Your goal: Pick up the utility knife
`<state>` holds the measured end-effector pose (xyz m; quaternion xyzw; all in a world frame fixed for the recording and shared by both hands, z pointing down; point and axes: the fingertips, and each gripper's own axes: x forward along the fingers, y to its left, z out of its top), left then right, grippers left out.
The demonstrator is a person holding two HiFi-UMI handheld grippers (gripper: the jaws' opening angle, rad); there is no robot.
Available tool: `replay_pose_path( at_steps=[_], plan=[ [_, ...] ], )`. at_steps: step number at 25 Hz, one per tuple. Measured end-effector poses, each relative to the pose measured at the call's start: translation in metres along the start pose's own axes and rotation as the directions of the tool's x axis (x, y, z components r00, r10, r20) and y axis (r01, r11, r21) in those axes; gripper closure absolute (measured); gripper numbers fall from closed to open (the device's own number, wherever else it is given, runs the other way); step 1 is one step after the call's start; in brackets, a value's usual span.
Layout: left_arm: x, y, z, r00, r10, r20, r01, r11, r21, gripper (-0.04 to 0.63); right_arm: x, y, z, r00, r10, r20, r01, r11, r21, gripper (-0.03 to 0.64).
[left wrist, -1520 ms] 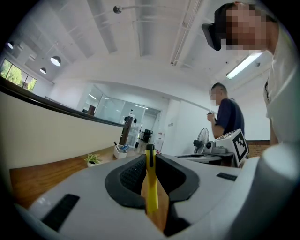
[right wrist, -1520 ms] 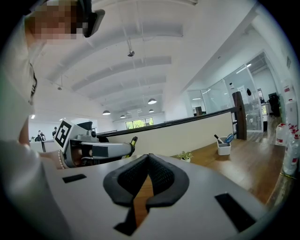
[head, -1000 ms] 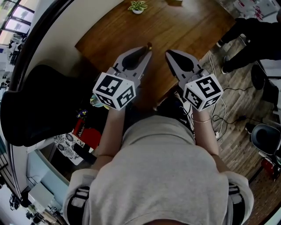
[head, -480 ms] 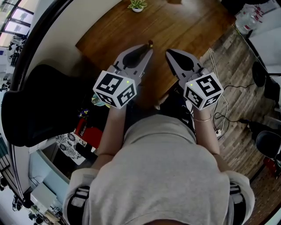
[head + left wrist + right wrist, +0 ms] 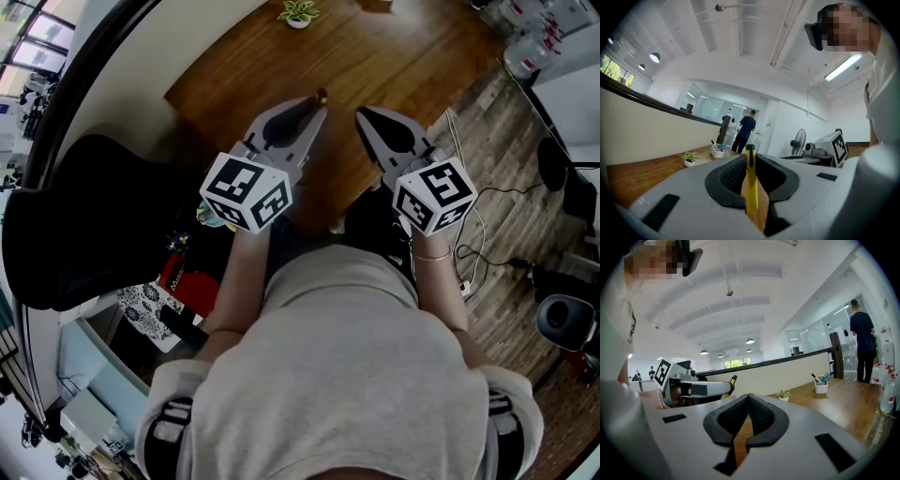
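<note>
The yellow utility knife [image 5: 751, 187] stands upright between the pads of my left gripper [image 5: 749, 157], which is shut on it. Its dark tip pokes out past the jaw tips. In the head view the left gripper [image 5: 317, 101] hovers over the near edge of the wooden table [image 5: 375, 56], with the knife's tip [image 5: 321, 95] just showing. My right gripper [image 5: 360, 114] is beside it, shut with nothing between its pads [image 5: 759, 416]. From the right gripper view, the left gripper [image 5: 730, 385] and the knife [image 5: 733, 380] appear at the left.
A small potted plant [image 5: 298, 13] and a white pen holder [image 5: 820, 384] stand at the table's far side. A black chair [image 5: 84, 225] is at my left, and cables [image 5: 478, 234] lie on the floor at my right. A person [image 5: 746, 129] stands far off.
Both grippers keep still, with the knife still held. The dark-clothed person at the top right of the head view has gone out of sight.
</note>
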<state>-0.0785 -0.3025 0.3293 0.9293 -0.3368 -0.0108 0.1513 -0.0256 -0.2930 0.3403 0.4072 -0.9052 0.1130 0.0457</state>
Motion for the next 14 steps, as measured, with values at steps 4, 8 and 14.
replay_pose_path(
  at_steps=[4,8,14],
  plan=[
    [-0.0015,0.0022,0.0000,1.000,0.013,0.000,-0.013,1.000,0.002,0.518,0.0008,-0.0011,0.0017,1.000,0.003,0.007,-0.003,1.000,-0.001,0.607],
    [-0.0019,0.0032,-0.0015,1.000,0.018,-0.003,-0.018,1.000,-0.004,0.518,0.0015,-0.0007,-0.0006,1.000,0.008,-0.003,-0.008,1.000,-0.002,0.607],
    [0.0056,-0.0012,-0.0008,1.000,0.016,0.000,-0.016,1.000,-0.003,0.518,-0.0041,-0.0060,-0.0016,1.000,0.011,-0.009,-0.011,1.000,-0.001,0.607]
  ],
)
